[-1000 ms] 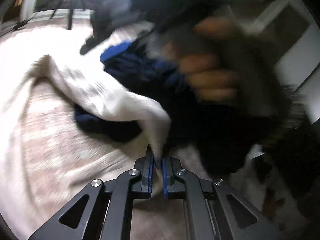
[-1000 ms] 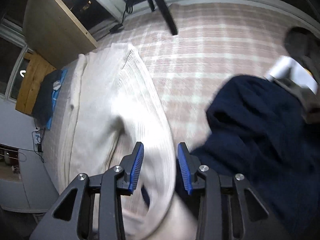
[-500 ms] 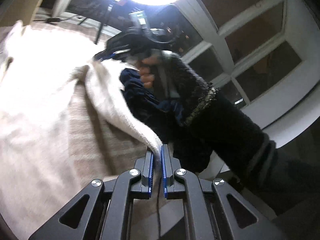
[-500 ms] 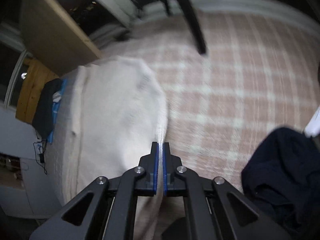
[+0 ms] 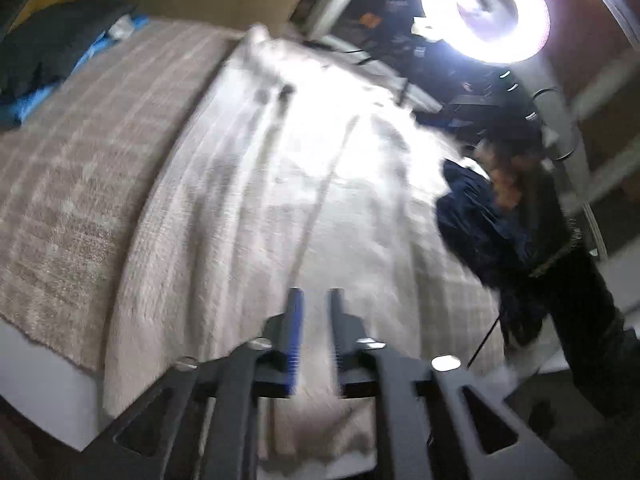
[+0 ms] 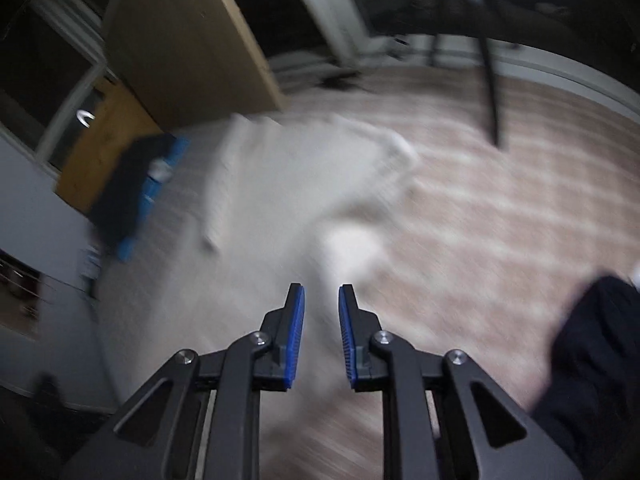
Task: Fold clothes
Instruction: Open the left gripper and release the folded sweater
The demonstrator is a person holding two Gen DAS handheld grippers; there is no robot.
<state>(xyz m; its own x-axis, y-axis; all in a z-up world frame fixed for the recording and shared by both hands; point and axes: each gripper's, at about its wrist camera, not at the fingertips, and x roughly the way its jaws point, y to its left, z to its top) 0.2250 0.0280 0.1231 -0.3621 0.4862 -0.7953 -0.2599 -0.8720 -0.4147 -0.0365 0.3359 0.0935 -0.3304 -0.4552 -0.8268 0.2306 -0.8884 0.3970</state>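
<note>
A cream knit garment [image 5: 280,184] lies spread on the beige plaid bed cover [image 5: 80,168]. My left gripper [image 5: 316,300] hovers over its near edge, its fingers slightly apart with nothing pinched between them. In the right wrist view the same cream garment [image 6: 300,172] is blurred by motion. My right gripper [image 6: 322,300] stands open above its near part and holds nothing. A navy garment [image 5: 480,224] lies bunched to the right, beside a person's hand [image 5: 508,188]. It shows again as the navy garment [image 6: 600,344] at the lower right.
A ring light [image 5: 484,12] glares at the upper right. Dark clothes on a blue sheet [image 5: 52,48] sit at the cover's far left corner. A wooden board [image 6: 192,40] and a tripod leg [image 6: 492,92] stand beyond the plaid cover [image 6: 500,220].
Both grippers were shut on the cream garment half a second ago and have since let go. The garment now lies flat on the cover. Both views have swung fast.
</note>
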